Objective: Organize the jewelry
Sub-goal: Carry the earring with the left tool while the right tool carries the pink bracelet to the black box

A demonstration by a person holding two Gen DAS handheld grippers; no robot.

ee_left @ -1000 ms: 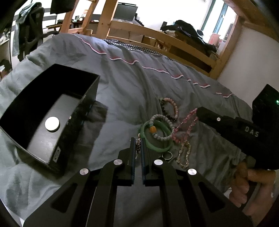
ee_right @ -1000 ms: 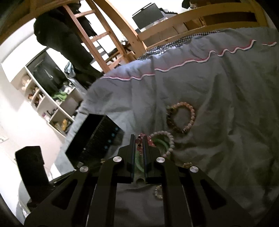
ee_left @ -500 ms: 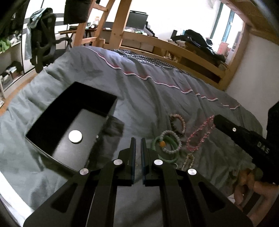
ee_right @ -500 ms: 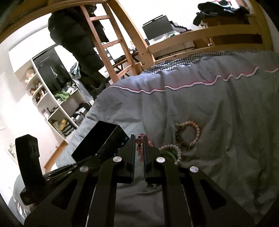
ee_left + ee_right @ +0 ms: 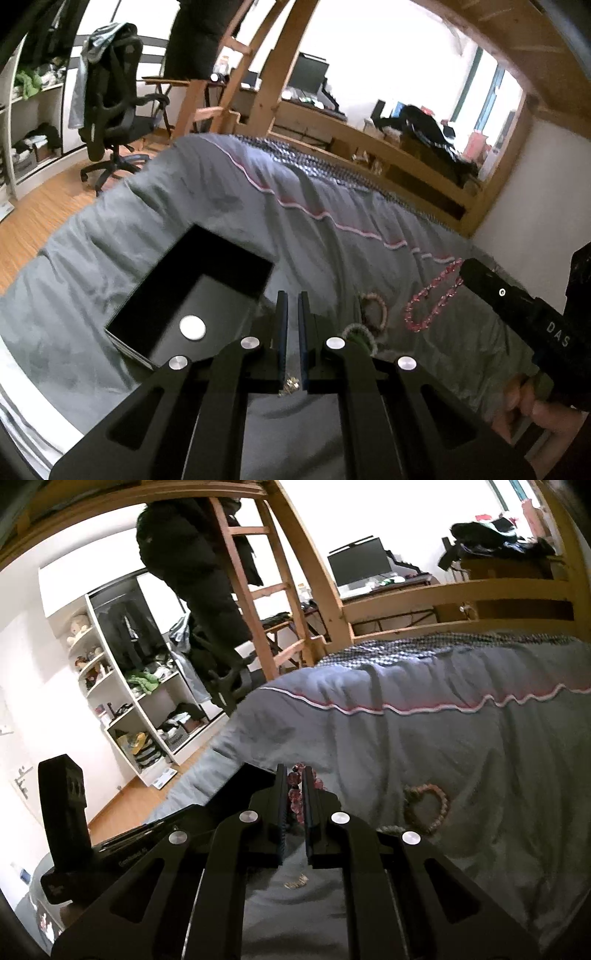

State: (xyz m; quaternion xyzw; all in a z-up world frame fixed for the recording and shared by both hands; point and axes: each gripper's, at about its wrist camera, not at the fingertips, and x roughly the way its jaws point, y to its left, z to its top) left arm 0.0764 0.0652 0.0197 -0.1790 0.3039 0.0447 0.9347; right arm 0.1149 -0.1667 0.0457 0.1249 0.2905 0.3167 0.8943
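An open black box (image 5: 207, 291) with a silver disc (image 5: 192, 327) inside lies on the grey duvet, left of my left gripper (image 5: 291, 295), which is shut and looks empty. My right gripper (image 5: 294, 770) is shut on a pink bead necklace (image 5: 295, 794); in the left wrist view the necklace (image 5: 430, 299) hangs in a loop from the right gripper (image 5: 467, 266) above the bed. A pink and dark bead bracelet (image 5: 375, 308) and a pale bead bracelet on a green bangle (image 5: 360, 334) lie on the duvet. A small gold piece (image 5: 295, 882) lies below the right gripper.
The grey duvet (image 5: 221, 206) covers the bed, with a wooden rail (image 5: 369, 147) at its far side and a wall on the right. A black office chair (image 5: 110, 110), white shelves (image 5: 122, 686) and wood floor lie off the bed's left side.
Both grippers have risen away from the bed. The right gripper has lifted the pink necklace off the duvet. The box and the jewelry pile look smaller and lower in view.
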